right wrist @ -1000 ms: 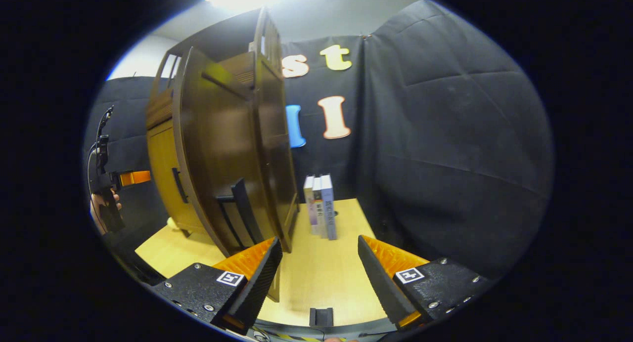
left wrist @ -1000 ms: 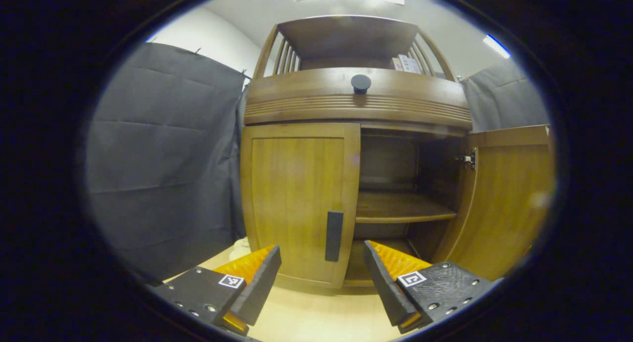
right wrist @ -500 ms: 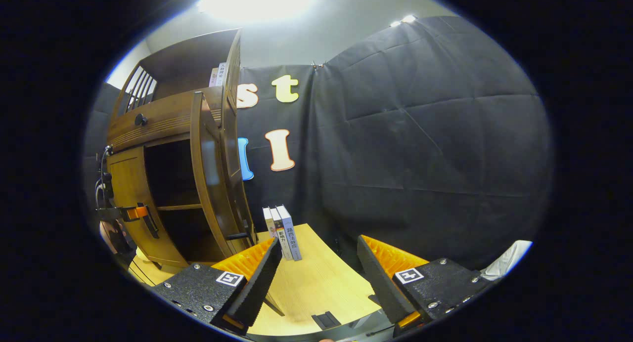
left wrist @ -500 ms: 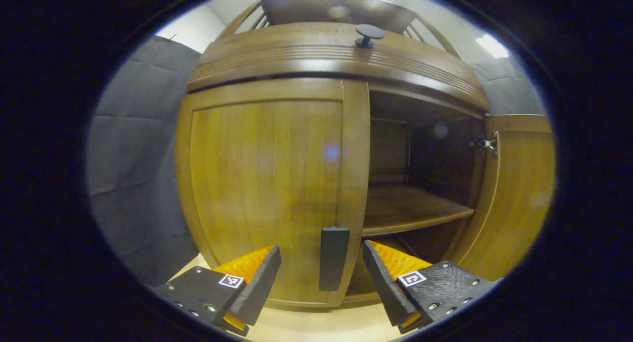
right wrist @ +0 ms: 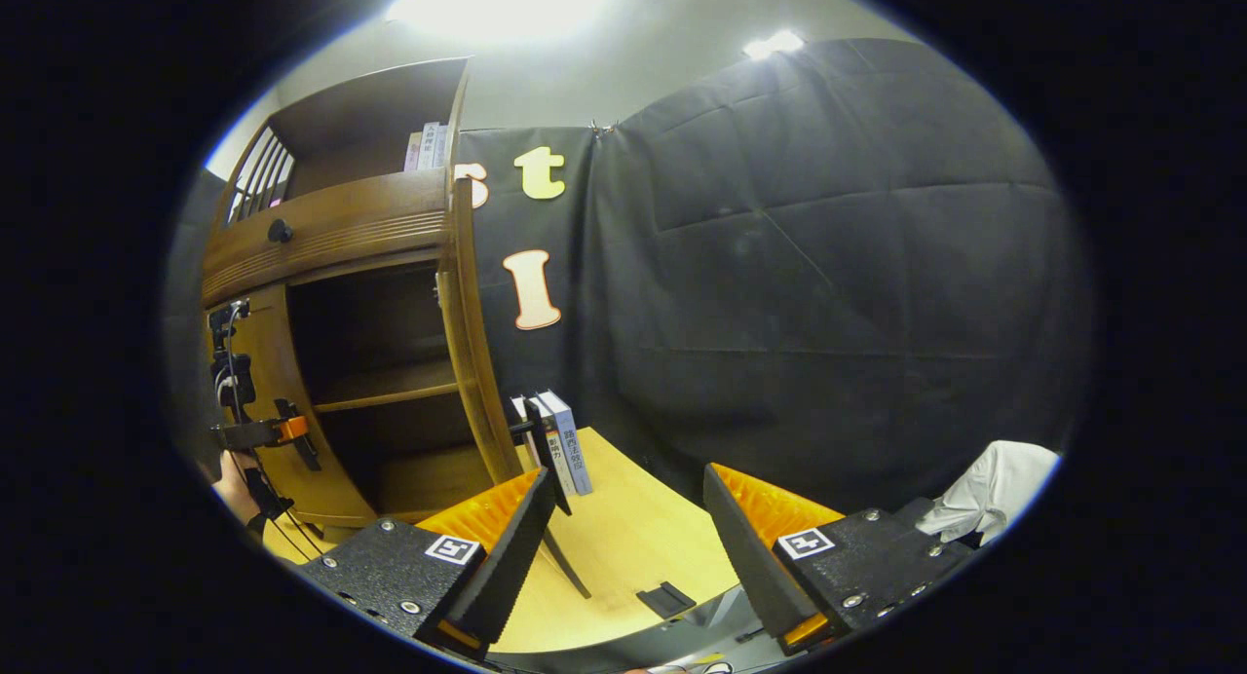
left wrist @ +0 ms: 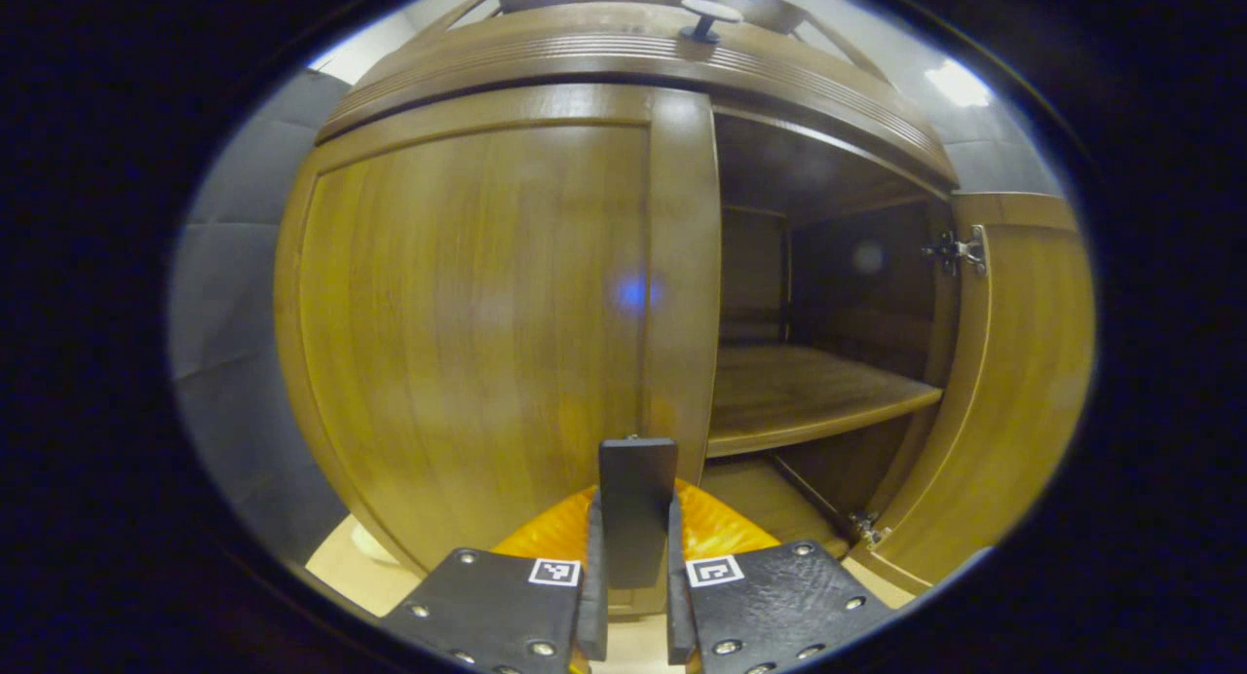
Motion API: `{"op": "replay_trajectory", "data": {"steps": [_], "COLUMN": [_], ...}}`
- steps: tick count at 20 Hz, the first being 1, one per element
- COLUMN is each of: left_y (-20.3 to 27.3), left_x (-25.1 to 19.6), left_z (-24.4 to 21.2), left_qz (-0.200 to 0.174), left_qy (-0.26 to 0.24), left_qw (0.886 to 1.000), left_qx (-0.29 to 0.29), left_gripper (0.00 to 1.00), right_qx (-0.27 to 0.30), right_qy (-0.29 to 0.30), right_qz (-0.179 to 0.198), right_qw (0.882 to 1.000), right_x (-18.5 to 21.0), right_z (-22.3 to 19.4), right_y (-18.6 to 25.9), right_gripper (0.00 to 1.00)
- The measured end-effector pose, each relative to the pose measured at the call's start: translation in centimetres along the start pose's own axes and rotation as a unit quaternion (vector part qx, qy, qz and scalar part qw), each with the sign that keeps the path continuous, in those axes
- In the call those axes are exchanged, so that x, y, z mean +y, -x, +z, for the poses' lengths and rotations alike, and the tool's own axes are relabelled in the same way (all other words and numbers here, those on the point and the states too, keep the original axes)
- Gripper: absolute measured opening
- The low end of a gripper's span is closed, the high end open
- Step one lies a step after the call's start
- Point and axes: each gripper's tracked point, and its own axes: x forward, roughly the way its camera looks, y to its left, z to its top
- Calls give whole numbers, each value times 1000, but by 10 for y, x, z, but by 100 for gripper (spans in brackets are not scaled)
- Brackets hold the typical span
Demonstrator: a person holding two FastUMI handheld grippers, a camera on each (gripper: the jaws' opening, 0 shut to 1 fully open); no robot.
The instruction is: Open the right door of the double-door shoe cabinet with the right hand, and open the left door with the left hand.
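Observation:
The wooden shoe cabinet [left wrist: 623, 60] looms close in the left gripper view. Its left door [left wrist: 468, 314] is closed against the frame. My left gripper [left wrist: 631, 542] is shut on that door's black vertical handle [left wrist: 638, 489], one finger on each side. The right door [left wrist: 1023, 382] stands swung wide open, baring an inner shelf [left wrist: 809, 392]. In the right gripper view my right gripper [right wrist: 623, 547] is open and holds nothing, off to the right of the open right door [right wrist: 477, 362], seen edge-on. Farther left there, the left gripper [right wrist: 263, 430] sits at the left door [right wrist: 268, 357].
A black knob [left wrist: 709, 17] sticks out of the drawer front above the doors. Several books [right wrist: 560, 445] stand on the light wooden tabletop [right wrist: 623, 557] beside the cabinet. A white cloth [right wrist: 984, 489] lies at the far right. Black curtain walls the booth.
My left gripper moved in and shut on the left door's handle. My right gripper drew back and turned away from the right door, which swung farther open.

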Motion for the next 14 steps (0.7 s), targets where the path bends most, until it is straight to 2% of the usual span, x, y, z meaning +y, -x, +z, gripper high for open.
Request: {"op": "replay_trajectory", "data": {"steps": [1, 3, 5, 7, 8, 9, 11, 12, 14], "left_y": [5, 4, 6, 14, 19, 22, 22, 22, 23], "left_x": [-3, -3, -2, -3, -2, -2, -3, -3, -2], "left_z": [6, 1, -3, -1, -2, 3, 8, 8, 8], "left_qz": [-3, -10, -17, -26, -30, -34, -45, -50, -57], "left_qy": [13, 4, 10, 11, 6, 3, 8, 11, 10], "left_qw": [1000, 1000, 1000, 1000, 1000, 999, 999, 999, 998], "left_qx": [-6, -1, 0, -6, -7, -12, -9, -7, -10], "left_gripper": [27, 12, 12, 27, 27, 12, 22, 27, 27], "right_qx": [-1, -4, -8, -8, -8, -10, -10, -6, -4], "right_qy": [-1, -4, -11, -10, -5, -1, 2, 2, 2], "right_qz": [1, -8, -6, 1, 3, 4, 14, 21, 34], "right_qw": [1000, 1000, 1000, 1000, 1000, 1000, 1000, 1000, 999], "right_x": [3, 5, 9, 15, 18, 19, 26, 31, 41], "right_z": [-3, -7, -7, -9, -12, -13, -12, -14, -17], "right_y": [1, 4, 5, 8, 11, 15, 17, 17, 16], "right_gripper": [95, 95, 95, 95, 95, 95, 95, 91, 95]}}
